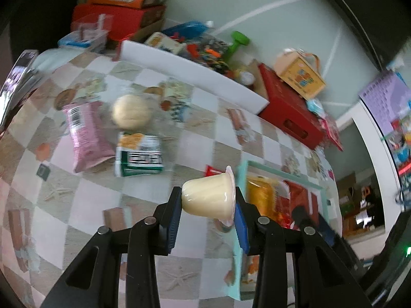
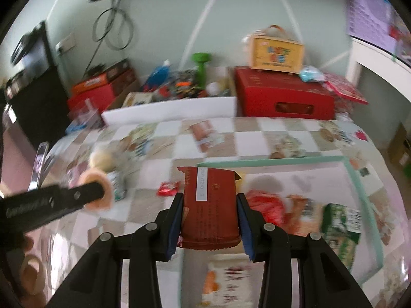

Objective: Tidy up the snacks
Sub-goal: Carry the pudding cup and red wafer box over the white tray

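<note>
Gripped sideways in the left gripper [image 1: 208, 200], the pudding cup [image 1: 209, 196] could be dropped short of the tray [image 2: 364, 187], while the brown packet [image 2: 209, 205] clamped in the right gripper [image 2: 210, 208] could be let slip.

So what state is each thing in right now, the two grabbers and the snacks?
left gripper: shut on the pudding cup, held sideways above the table.
right gripper: shut on the brown snack packet.
mint-edged tray: open, snacks already inside.
pink bag: lying flat on the tablecloth.
green-and-white bag: lying flat beside it.
</note>
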Available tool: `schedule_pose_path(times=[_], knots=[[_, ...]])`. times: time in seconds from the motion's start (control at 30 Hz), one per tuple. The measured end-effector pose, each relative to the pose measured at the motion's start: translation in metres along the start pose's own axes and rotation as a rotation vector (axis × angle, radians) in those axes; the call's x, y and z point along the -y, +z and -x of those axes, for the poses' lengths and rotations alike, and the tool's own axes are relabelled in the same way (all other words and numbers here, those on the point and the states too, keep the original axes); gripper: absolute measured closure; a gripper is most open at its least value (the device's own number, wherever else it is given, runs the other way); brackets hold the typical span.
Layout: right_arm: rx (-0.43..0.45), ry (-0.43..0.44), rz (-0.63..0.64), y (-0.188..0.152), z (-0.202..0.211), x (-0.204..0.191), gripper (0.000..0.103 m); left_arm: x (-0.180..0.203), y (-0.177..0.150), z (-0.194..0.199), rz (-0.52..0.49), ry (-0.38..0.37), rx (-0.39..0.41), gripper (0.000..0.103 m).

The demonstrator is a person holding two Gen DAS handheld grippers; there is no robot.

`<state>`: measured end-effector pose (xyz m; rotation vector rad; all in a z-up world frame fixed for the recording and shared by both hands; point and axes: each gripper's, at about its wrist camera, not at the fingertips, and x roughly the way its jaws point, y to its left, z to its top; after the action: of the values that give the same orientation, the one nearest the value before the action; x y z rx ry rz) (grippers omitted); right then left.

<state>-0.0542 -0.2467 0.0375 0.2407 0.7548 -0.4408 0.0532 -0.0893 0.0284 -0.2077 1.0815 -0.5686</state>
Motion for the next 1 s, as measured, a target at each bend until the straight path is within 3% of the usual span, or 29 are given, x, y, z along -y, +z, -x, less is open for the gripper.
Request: schedule_pose_path(times=[0.47, 0.77, 1.0], knots=[[-0.010, -0.171, -0.179, 0.001, 0.000, 0.100, 0.061, 0.084, -0.040, -0.043, -0.242, -0.037, -0.114, 0.064], [-0.056, -0.172, -0.275, -0.007, -0.010, 0.135, 0.061, 0.118, -0.063, -0.059, -0.366, -0.027, -0.141, 0.066], [-0.106, -0.172, -0.295, -0.011, -0.019, 0.139, 0.060, 0.117, -0.061, -0.058, -0.365, -0.007, -0.134, 0.066]])
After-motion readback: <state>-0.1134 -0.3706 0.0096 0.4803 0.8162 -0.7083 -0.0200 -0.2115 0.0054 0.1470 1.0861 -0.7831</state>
